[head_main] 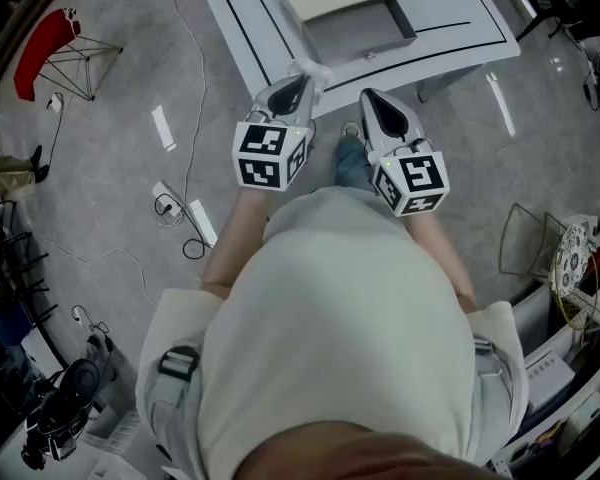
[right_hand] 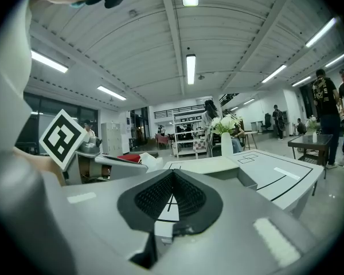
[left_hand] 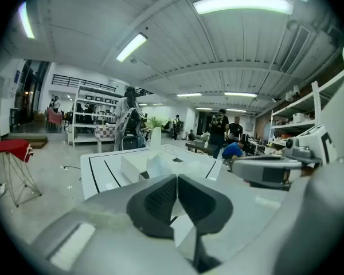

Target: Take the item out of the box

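An open box [head_main: 345,13] with a beige flap and a grey inside rests on the white table [head_main: 450,28] ahead of me. My left gripper [head_main: 298,80] is just short of the table's near edge and is shut on a thin white crumpled item [head_main: 312,68]. In the left gripper view the item [left_hand: 160,166] sticks out past the closed left gripper [left_hand: 176,179], with the box [left_hand: 135,165] beyond it. My right gripper [head_main: 372,98] hangs beside the left one. Its dark pads [right_hand: 155,196] meet with nothing between them. The right gripper view shows the box [right_hand: 218,165] on the table.
The table has black lines on its top [head_main: 242,28]. A red stool [head_main: 45,43] stands on the floor at the left, with cables and a power strip [head_main: 170,206] nearer. A wire basket [head_main: 528,238] is at the right. A vase of flowers [right_hand: 225,133] and several people [left_hand: 221,128] are farther off.
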A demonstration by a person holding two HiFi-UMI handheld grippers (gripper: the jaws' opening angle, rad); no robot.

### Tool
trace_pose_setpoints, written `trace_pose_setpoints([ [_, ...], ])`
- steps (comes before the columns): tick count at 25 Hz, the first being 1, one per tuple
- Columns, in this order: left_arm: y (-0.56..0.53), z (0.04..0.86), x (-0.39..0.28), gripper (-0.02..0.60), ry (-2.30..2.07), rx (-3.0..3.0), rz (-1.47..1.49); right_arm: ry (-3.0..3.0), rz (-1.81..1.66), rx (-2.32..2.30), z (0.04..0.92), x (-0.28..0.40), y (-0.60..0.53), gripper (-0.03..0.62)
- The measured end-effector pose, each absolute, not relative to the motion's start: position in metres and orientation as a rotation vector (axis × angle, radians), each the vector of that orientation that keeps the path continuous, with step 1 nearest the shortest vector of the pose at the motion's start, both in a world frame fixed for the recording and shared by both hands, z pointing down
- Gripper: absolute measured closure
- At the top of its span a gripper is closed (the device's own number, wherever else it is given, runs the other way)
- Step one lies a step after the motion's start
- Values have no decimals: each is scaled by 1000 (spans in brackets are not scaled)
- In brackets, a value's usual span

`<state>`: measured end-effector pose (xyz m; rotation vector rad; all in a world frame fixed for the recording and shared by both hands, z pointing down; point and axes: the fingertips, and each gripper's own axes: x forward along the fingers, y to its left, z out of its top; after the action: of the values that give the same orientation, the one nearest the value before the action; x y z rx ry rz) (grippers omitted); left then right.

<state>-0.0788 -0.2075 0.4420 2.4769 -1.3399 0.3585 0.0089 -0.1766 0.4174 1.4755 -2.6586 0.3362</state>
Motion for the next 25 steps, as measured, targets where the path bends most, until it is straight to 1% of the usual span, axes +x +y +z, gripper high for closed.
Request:
trace_pose_setpoints([
  [13,-155,440,-98,572,-1421,2446,218,-2677,305,1438,416,2,-133,595],
  [25,-136,437,-108,571,-1439,2439,182,-2692,297,1423,414,-3,-122,595],
])
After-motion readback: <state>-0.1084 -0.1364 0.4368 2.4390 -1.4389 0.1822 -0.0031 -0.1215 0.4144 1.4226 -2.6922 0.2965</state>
